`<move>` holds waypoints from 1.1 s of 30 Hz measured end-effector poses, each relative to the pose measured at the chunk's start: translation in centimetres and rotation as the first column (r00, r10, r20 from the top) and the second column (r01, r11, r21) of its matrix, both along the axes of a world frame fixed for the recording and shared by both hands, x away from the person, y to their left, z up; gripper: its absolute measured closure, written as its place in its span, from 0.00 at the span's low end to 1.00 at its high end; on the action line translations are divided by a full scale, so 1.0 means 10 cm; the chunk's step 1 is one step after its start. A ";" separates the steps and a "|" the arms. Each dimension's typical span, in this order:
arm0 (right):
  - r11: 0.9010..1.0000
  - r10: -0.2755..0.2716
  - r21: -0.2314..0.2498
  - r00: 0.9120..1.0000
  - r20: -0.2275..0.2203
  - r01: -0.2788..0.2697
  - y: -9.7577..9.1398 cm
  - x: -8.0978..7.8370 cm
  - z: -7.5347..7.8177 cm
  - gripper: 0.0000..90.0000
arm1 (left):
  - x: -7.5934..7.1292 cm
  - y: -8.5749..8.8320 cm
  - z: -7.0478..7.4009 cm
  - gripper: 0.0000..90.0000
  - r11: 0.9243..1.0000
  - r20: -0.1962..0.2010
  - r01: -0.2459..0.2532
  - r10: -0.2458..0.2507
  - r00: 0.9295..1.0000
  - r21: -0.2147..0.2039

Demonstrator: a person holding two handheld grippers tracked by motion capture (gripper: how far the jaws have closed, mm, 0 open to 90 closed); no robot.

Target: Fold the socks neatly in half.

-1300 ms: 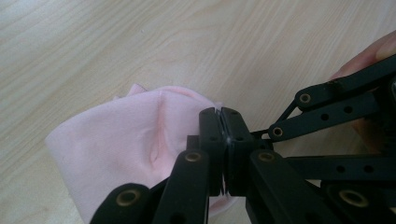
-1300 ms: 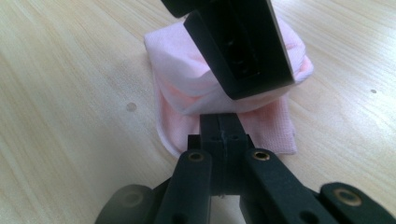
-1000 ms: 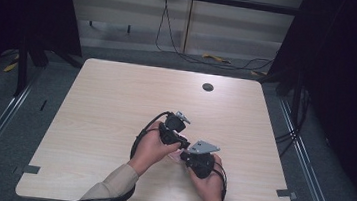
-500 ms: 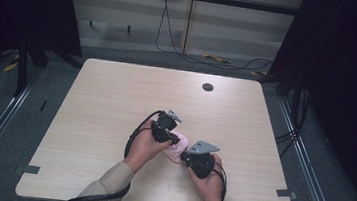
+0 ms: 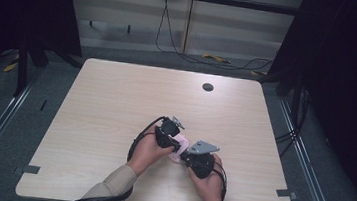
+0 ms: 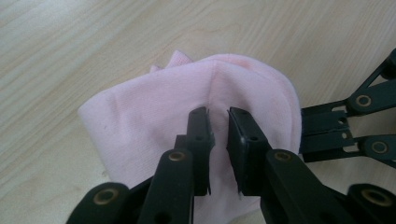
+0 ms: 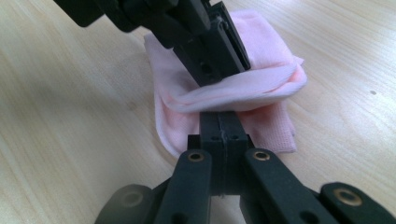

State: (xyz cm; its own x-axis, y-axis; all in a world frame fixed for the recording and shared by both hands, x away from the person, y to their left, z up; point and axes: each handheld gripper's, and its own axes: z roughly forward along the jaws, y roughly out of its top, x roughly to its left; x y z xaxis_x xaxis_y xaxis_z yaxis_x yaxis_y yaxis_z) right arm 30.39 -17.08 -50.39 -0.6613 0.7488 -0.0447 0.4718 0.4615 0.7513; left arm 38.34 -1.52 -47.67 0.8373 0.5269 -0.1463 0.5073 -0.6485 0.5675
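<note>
The main risk is that the fold slips: the left gripper (image 6: 218, 125) stands with its jaws a narrow gap apart over the pink cloth (image 6: 187, 121), a ridge of fabric rising between them, and its pads seem to rest on the cloth rather than clamp it (whether they press at all is hard to tell). Its jaws have just opened a shade, so a pull from the other side could drag the top layer out from under it and undo the fold. Further right, the right gripper (image 7: 223, 122) is closed tight on the near edge of the cloth; a tug there would bunch the layers.

The cloth (image 5: 178, 148) lies on the wooden table (image 5: 117, 94) near the front edge, between the two grippers. It is pale pink, soft-knit, folded over itself in several layers, with a rounded upper fold and a flat lower flap.
</note>
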 end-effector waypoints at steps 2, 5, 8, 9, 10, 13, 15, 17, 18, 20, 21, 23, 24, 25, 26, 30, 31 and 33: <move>1.000 0.001 0.001 1.000 0.000 -0.001 0.00 0.00 0.00 1.00 | 0.00 0.00 -0.01 0.86 1.000 -0.002 -0.004 0.004 1.000 -0.009; 1.000 0.001 -0.003 1.000 0.004 -0.001 -0.01 0.00 0.00 1.00 | 0.00 0.01 -0.02 0.85 1.000 -0.001 0.002 -0.002 1.000 -0.006; 1.000 -0.001 0.000 1.000 0.010 0.001 -0.02 0.00 0.00 0.99 | 0.00 0.00 -0.02 0.85 1.000 0.001 0.002 -0.002 1.000 -0.009; 1.000 -0.004 0.006 1.000 0.011 0.004 -0.03 -0.01 0.01 0.97 | 0.00 0.00 -0.02 0.85 1.000 0.002 0.005 -0.005 1.000 -0.007; 1.000 -0.001 0.006 1.000 0.013 0.001 -0.05 -0.02 0.01 0.97 | 0.00 0.00 -0.03 0.84 1.000 0.005 0.008 -0.008 1.000 -0.009; 1.000 -0.012 0.007 1.000 0.013 0.012 -0.10 -0.04 0.02 0.97 | -0.01 0.00 -0.03 0.84 1.000 0.006 0.005 -0.005 1.000 -0.016; 0.999 -0.028 0.015 1.000 0.010 0.028 -0.17 -0.05 0.05 0.95 | -0.01 0.01 -0.04 0.82 1.000 0.004 0.004 -0.004 1.000 -0.025; 0.999 -0.034 0.006 0.999 0.019 0.034 -0.19 -0.06 0.06 0.94 | -0.01 0.01 -0.04 0.80 1.000 0.002 0.007 -0.007 1.000 -0.029; 0.999 -0.043 0.001 0.999 0.027 0.043 -0.24 -0.07 0.08 0.93 | -0.01 0.01 -0.04 0.78 1.000 -0.006 0.014 -0.014 1.000 -0.025; 0.998 -0.056 0.000 0.998 0.029 0.056 -0.28 -0.08 0.09 0.92 | -0.02 0.00 -0.03 0.74 0.999 -0.003 0.031 -0.031 1.000 -0.018; 0.999 -0.053 0.001 0.998 0.037 0.053 -0.30 -0.08 0.10 0.91 | -0.02 -0.01 -0.03 0.72 0.999 -0.004 0.028 -0.028 1.000 -0.020; 0.998 -0.063 0.003 0.997 0.041 0.063 -0.34 -0.09 0.11 0.88 | -0.03 -0.02 -0.03 0.69 0.999 -0.003 0.034 -0.034 0.999 -0.020; 0.998 -0.068 -0.003 0.997 0.043 0.069 -0.36 -0.09 0.11 0.88 | -0.03 -0.02 -0.03 0.68 0.999 0.002 0.039 -0.039 0.999 -0.014; 0.997 -0.072 0.001 0.996 0.046 0.072 -0.38 -0.10 0.12 0.86 | -0.04 -0.03 -0.03 0.67 0.999 0.002 0.040 -0.040 0.999 -0.011; 0.997 -0.074 0.005 0.996 0.047 0.074 -0.40 -0.10 0.12 0.85 | -0.04 -0.03 -0.03 0.67 0.999 0.007 0.044 -0.044 0.999 -0.010; 0.996 -0.087 0.020 0.995 0.052 0.086 -0.44 -0.12 0.12 0.81 | -0.07 -0.08 -0.02 0.58 0.998 0.016 0.058 -0.058 0.998 0.006; 0.996 -0.087 0.025 0.995 0.056 0.086 -0.45 -0.12 0.12 0.80 | -0.09 -0.09 -0.02 0.56 0.998 0.017 0.058 -0.058 0.998 0.009; 0.996 -0.087 0.028 0.995 0.058 0.085 -0.45 -0.12 0.12 0.78 | -0.09 -0.10 -0.02 0.52 0.998 0.020 0.062 -0.063 0.998 0.012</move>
